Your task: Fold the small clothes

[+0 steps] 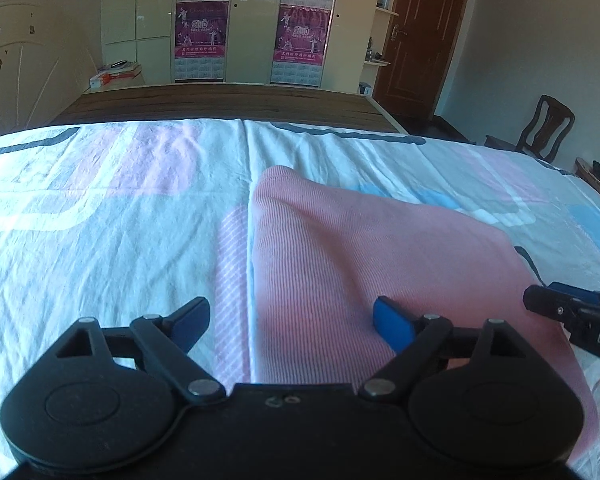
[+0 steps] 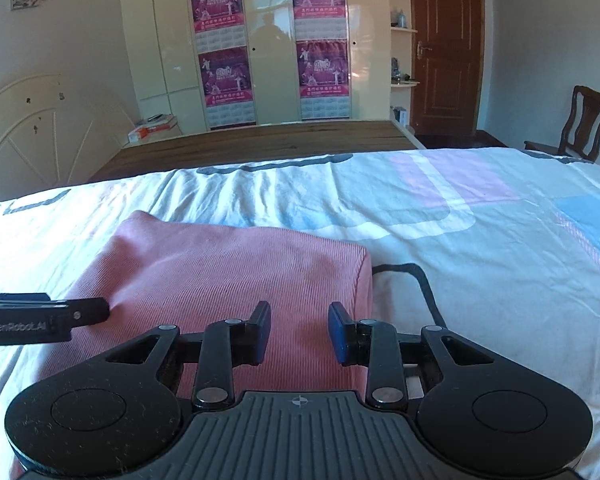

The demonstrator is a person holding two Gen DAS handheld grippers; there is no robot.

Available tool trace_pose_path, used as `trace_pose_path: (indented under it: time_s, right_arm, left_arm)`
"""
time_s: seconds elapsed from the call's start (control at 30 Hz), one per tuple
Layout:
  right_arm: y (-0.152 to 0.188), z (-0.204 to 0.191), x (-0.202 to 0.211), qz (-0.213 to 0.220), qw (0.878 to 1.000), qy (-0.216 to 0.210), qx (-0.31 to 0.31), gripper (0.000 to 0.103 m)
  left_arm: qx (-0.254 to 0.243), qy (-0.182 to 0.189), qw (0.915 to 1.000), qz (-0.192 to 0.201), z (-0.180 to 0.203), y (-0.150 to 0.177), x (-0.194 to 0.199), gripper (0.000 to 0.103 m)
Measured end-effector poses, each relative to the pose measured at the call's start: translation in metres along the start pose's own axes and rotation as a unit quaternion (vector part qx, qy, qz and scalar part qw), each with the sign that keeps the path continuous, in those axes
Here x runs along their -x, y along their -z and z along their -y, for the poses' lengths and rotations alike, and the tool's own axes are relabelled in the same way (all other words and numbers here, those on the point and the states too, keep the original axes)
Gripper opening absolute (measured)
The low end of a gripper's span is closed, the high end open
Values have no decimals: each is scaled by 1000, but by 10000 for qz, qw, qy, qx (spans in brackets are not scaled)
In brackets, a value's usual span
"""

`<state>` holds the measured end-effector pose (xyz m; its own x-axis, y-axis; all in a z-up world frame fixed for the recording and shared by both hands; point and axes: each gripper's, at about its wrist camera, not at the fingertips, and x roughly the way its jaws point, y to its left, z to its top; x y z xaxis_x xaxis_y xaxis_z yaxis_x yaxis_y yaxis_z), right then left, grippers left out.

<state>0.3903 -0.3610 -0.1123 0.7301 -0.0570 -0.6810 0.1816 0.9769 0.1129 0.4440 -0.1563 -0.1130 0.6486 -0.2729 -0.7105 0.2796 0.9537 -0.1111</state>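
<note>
Now, through my left wrist camera, my left gripper [image 1: 292,322] hangs wide open and empty above the near left edge of the folded pink ribbed garment [image 1: 340,248] lying on the patterned bedsheet [image 1: 100,200]. Through the right wrist camera, my right gripper [image 2: 299,334] stands partly open, gripping nothing, above the garment's near right part; I'd judge the fold laid, so smoothing flat comes next.

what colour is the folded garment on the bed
Pink, with fine ribbed lines; the garment shows best in the right wrist view.
</note>
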Motion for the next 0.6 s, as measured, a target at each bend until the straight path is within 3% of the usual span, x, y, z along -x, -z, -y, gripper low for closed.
trace_pose_path:
  time_s: [0.23,0.4,0.47,0.6]
  right_arm:
    - [43,-10,35,-202,9991,-158,324,32]
    - [69,-15,50,-257,9971,-60,709,32]
    - [78,-15,47,-351,9953,181,885,31]
    - [80,-4,44,-483,9965,117,672,31]
  left_arm:
    - [-36,83,9999,-59,6,28,26,88]
    - [17,186,9996,-202,9,46,33,89]
    - [-46,252,9988,-423,13,54,25,89]
    - [-80,243,9986,-453,17,65,25,91]
